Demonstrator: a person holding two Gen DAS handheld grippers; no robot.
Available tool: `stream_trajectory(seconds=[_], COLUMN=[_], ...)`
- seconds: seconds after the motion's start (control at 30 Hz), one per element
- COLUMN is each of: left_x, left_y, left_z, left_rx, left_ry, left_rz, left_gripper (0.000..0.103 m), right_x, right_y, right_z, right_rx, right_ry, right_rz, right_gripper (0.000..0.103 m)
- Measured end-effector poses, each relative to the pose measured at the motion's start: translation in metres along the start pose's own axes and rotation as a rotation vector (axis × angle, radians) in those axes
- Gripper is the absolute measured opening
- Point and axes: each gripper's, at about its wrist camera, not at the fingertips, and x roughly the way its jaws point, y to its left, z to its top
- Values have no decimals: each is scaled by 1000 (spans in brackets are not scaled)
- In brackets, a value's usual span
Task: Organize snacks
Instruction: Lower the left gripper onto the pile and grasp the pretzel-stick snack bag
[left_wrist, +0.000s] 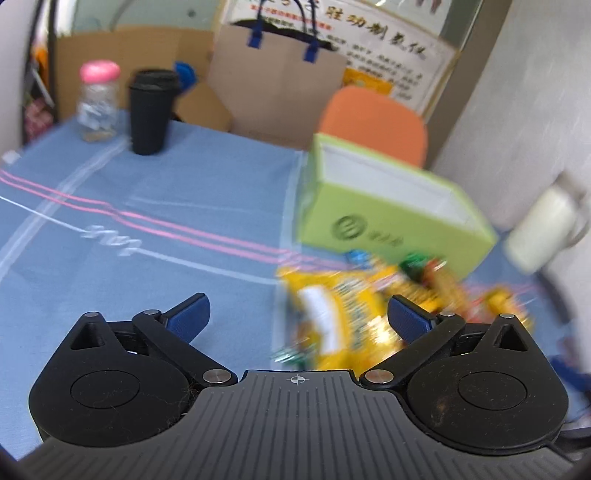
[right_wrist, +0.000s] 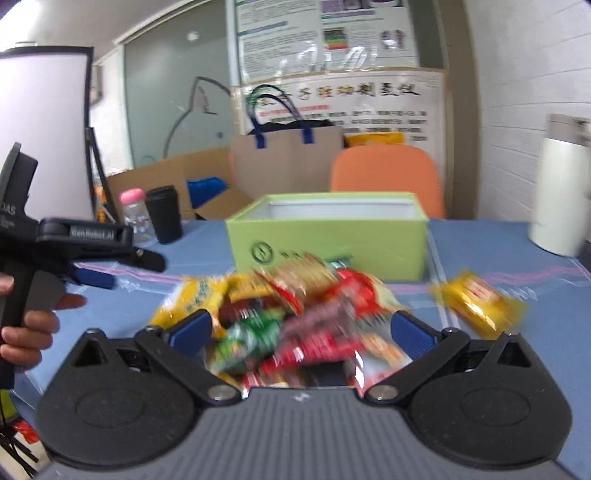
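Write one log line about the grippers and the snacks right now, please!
left gripper: open | right gripper: open, over snack pile | green box: open, behind pile | nothing held

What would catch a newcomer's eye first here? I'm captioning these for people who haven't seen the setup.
The heap of bright snack packets on the blue tablecloth, right in front of the open right gripper. Behind it stands the open lime-green box, and one yellow packet lies apart to the right.

an orange chair (right_wrist: 386, 175) stands behind the blue-clothed table (left_wrist: 166, 206). posters (right_wrist: 332, 33) hang on the back wall beside a glass partition (right_wrist: 173, 99); white brick wall (right_wrist: 524, 85) at right.
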Motion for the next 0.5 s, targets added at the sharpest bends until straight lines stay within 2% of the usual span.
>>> stream_trajectory(seconds=[0.07,0.23,0.3,0.37,0.43,0.5], left_x=[7,39,62,86,105,120], left_y=[-11,-67,-89,-105,-114,-114], left_z=[15,47,54,54,49,43], left_rx=[12,170,228,301,345,363], left_ry=[24,81,145,215,277,315], left_rz=[-84,-249,-280,-299,-289,-270], left_gripper=[91,89,84,72,62,59], right_x=[20,52,62,73,80,90], right_y=[5,5,1,-5,-9,-11], right_z=[10,23,24,24,22,22], right_rx=[-17,16,34,57,52,40], right_ry=[7,47,72,103,122,140], right_rz=[5,85,97,126,136,144], right_gripper=[102,102,102,102,102,102])
